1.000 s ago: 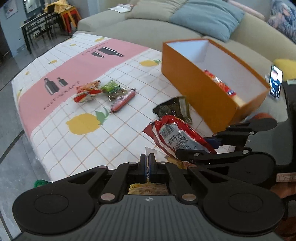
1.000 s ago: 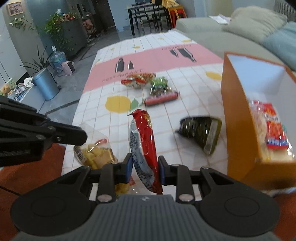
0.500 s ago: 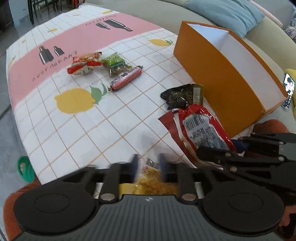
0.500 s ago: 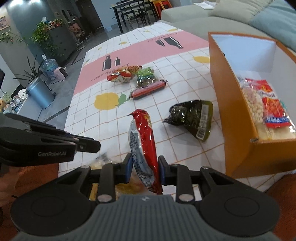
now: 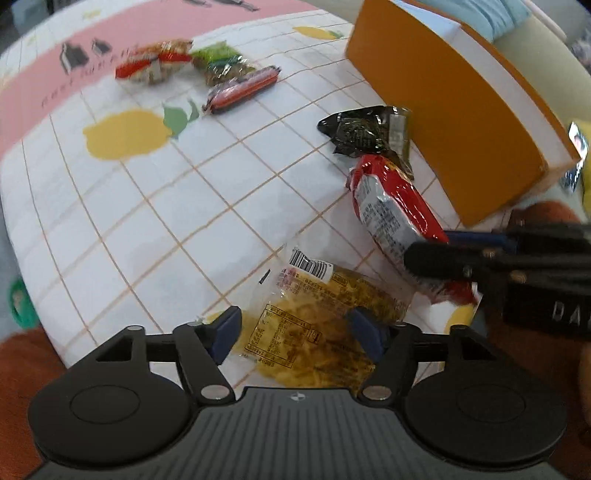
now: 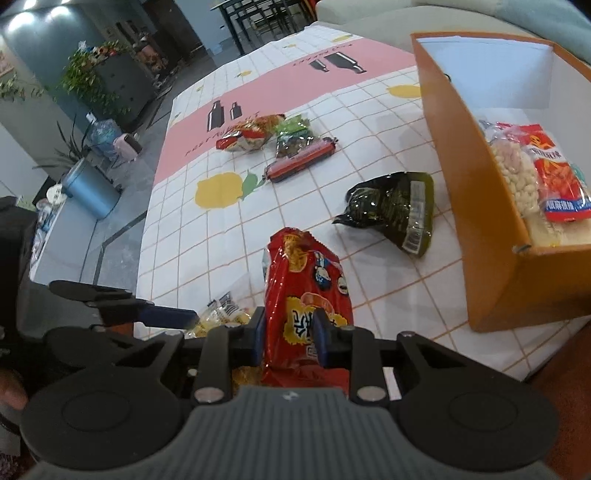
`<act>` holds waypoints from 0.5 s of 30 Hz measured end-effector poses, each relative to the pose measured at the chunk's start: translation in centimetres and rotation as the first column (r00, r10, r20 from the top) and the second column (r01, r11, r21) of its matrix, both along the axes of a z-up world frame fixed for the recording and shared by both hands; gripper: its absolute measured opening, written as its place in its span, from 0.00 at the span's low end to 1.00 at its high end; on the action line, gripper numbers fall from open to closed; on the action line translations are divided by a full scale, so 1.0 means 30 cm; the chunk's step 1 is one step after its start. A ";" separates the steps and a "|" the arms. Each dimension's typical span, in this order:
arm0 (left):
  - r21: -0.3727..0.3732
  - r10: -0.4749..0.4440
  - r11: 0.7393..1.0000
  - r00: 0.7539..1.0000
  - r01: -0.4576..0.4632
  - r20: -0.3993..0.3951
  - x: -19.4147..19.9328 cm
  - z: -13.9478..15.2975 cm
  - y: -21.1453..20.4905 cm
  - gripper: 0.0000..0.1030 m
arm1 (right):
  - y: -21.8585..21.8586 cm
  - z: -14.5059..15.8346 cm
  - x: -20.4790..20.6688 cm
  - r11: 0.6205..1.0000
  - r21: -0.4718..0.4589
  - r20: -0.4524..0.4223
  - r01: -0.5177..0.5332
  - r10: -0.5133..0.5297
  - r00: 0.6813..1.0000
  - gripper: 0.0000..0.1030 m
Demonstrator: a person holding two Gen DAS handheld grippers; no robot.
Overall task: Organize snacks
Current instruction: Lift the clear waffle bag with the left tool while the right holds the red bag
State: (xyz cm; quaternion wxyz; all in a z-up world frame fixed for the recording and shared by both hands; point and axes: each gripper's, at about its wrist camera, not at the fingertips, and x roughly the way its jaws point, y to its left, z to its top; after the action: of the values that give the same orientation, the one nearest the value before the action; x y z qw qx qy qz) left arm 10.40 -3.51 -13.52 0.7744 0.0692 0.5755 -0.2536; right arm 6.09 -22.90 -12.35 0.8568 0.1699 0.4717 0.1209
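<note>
On the left, the left tool (image 5: 295, 330) hangs over a clear bag of yellow crisps (image 5: 317, 317) at the desk's near edge, its jaws just opened wide to either side of the bag, pads not pressing. To its right, the right tool (image 6: 288, 334) is clamped on a red snack packet (image 6: 306, 295), bound, by the look of it, for the orange box (image 6: 491, 236) by the near right corner; next the left must close on the bag. The desk wears a checked lemon-print cloth (image 5: 155, 206); a sofa (image 6: 388, 18) lies beyond.
</note>
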 end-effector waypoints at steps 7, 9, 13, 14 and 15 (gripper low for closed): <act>-0.074 0.054 0.995 0.995 -0.060 -0.081 0.027 -0.047 0.021 0.88 | 0.017 -0.015 0.012 0.999 -0.031 -0.015 -0.009 0.009 1.000 0.38; -0.073 0.058 0.995 0.995 -0.064 -0.082 0.030 -0.047 0.020 0.87 | 0.002 -0.029 0.019 1.000 -0.002 -0.033 0.007 -0.007 0.999 0.42; -0.069 0.018 0.997 0.998 -0.022 -0.062 0.014 -0.043 0.000 0.80 | -0.034 -0.057 0.038 0.995 0.081 -0.088 0.058 -0.050 0.995 0.48; -0.067 0.007 0.998 0.998 -0.011 -0.057 0.010 -0.040 -0.006 0.77 | -0.033 -0.057 0.042 0.994 0.088 -0.088 0.063 -0.056 0.995 0.48; -0.062 -0.004 0.998 0.999 0.002 -0.047 0.004 -0.036 -0.014 0.75 | -0.031 -0.056 0.043 0.993 0.098 -0.084 0.065 -0.057 0.995 0.48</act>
State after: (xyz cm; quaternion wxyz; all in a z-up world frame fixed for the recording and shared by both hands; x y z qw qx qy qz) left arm 10.53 -3.92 -14.59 0.7619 0.0399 0.5854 -0.2741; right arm 7.37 -23.84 -14.03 0.8305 0.2319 0.4941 0.1112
